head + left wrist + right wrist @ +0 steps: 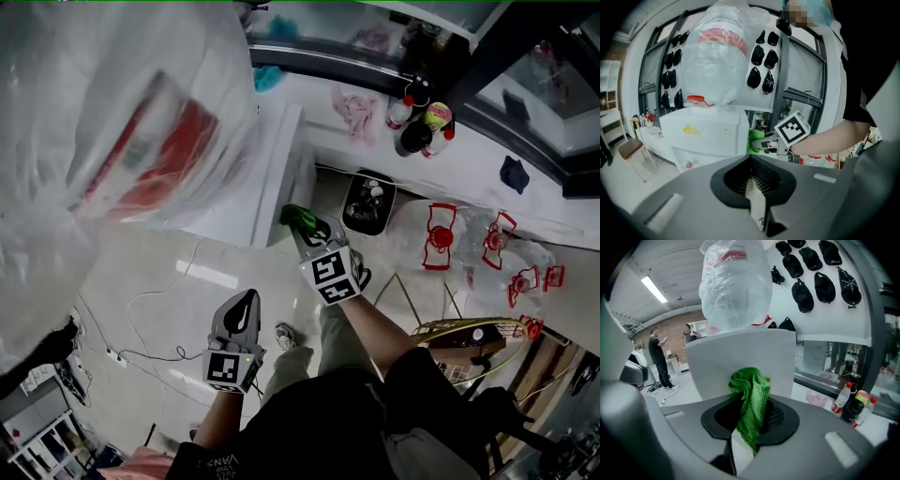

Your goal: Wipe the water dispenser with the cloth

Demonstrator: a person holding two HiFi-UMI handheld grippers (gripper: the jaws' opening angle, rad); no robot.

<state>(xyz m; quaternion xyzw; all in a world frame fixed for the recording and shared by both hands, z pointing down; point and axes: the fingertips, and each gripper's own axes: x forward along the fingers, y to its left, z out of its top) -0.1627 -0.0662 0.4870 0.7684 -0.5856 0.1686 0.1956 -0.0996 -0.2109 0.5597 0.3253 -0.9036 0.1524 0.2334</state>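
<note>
Cloth, green crumpled fabric: pinched between the closed jaws of the right gripper, with the bunch sticking out forward and up. Left gripper: jaws together, nothing between them, held lower and further back. The white box-shaped water dispenser stands upright dead ahead of the cloth, side panel facing it; contact not resolvable. A plastic-wrapped clear bottle sits on top. Judgement: the right arm is nearer, so press forward and stroke along the vertical panel.

Water bottle, plastic-wrapped: was blurred and cut off by the head view's edges at 10 o'clock; red label was unreadable. Water dispenser: top lay hidden beneath the bottle. Cloth: lower end was hidden between the right gripper's jaws. Two people, 9 o'clock: too small to tell.
</note>
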